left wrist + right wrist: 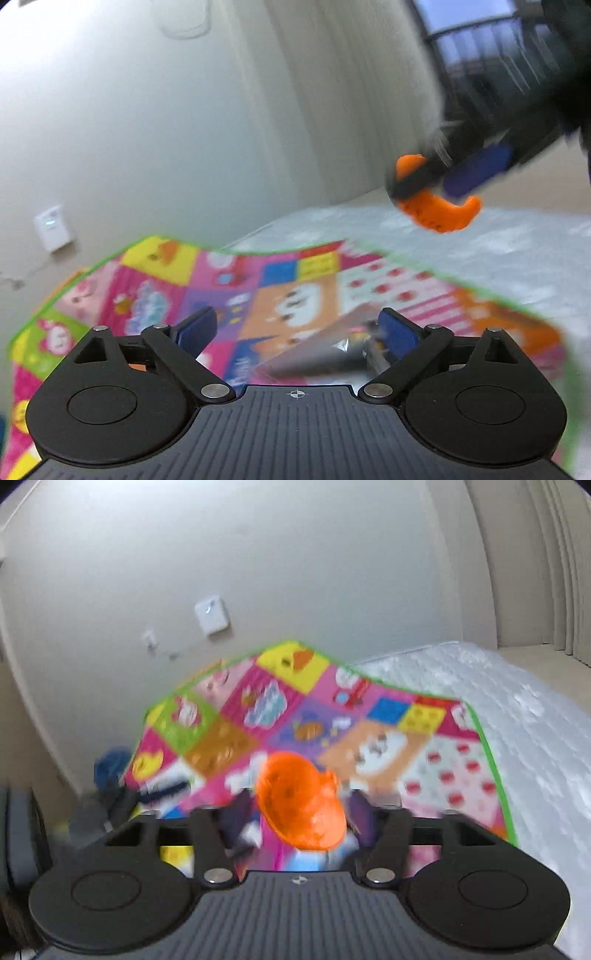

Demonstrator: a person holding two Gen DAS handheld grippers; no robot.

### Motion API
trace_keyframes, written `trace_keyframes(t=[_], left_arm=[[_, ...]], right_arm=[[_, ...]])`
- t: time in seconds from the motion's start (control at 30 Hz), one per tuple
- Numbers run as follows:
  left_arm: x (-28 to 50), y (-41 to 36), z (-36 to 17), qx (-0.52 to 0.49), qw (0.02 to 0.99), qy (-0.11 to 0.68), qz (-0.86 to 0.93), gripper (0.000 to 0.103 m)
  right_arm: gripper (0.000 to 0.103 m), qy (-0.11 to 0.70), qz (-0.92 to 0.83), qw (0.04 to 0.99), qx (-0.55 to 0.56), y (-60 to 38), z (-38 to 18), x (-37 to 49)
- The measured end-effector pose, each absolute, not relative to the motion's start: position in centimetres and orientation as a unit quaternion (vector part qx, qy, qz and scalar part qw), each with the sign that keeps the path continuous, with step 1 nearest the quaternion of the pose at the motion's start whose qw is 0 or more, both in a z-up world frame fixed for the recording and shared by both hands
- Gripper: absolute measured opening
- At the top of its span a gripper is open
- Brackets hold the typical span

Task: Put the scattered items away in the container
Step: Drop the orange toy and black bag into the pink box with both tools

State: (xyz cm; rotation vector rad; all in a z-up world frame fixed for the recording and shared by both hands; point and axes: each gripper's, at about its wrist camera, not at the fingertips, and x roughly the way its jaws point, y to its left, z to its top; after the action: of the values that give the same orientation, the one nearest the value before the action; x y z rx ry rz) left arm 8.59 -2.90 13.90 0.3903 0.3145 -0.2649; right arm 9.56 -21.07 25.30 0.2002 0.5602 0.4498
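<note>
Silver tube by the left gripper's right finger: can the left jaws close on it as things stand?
Probably yes. The left gripper is open and empty, and the blurred silver tube lies on the colourful mat between its fingers, nothing over it. The right gripper, shut on the orange toy, is up off the mat.

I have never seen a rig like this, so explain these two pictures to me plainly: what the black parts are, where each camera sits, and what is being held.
No robot here: a person carries a hand-held gripper in each hand, with a camera on each looking along its two blue fingers. The black shapes at the bottom are the gripper bodies. In the left camera's picture, the left gripper is open, and the right one appears upper right. The right camera's picture shows the right gripper shut on an orange toy. Below lies a colourful play mat on a pale quilted surface. Both pictures are blurred.
</note>
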Motion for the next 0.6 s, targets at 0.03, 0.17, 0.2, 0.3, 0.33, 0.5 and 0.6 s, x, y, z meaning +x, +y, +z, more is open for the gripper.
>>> trace_keyframes(t=[0.03,0.17,0.2,0.3,0.33,0.5,0.6], left_arm=[[9.6,-2.7,13.5,0.188,0.96,0.177,-0.108,0.1],[8.4,2.2,11.5,0.129,0.956,0.25,-0.085,0.101],[7.5,3.3,10.8,0.13,0.952,0.264,-0.085,0.101],[4.1,6.5,8.3,0.151,0.936,0.307,-0.081,0.102],[3.1,7.6,7.5,0.151,0.931,0.322,-0.077,0.102],[-1.7,13.3,5.7,0.107,0.914,0.389,-0.051,0.103],[-3.6,15.7,5.3,0.089,0.911,0.403,-0.02,0.103]], right_arm=[[0.073,0.275,0.201,0.934,0.109,-20.7,25.2,11.1],[0.074,0.296,0.203,0.924,0.128,-19.4,24.0,11.9],[0.078,0.294,0.206,0.926,0.114,-19.1,23.4,11.1],[0.082,0.298,0.202,0.931,0.061,-17.9,20.9,8.6],[0.082,0.305,0.201,0.93,0.045,-17.5,19.9,7.9],[0.082,0.351,0.226,0.909,0.006,-14.9,15.0,4.9],[0.082,0.367,0.238,0.899,-0.02,-12.5,13.0,3.6]])
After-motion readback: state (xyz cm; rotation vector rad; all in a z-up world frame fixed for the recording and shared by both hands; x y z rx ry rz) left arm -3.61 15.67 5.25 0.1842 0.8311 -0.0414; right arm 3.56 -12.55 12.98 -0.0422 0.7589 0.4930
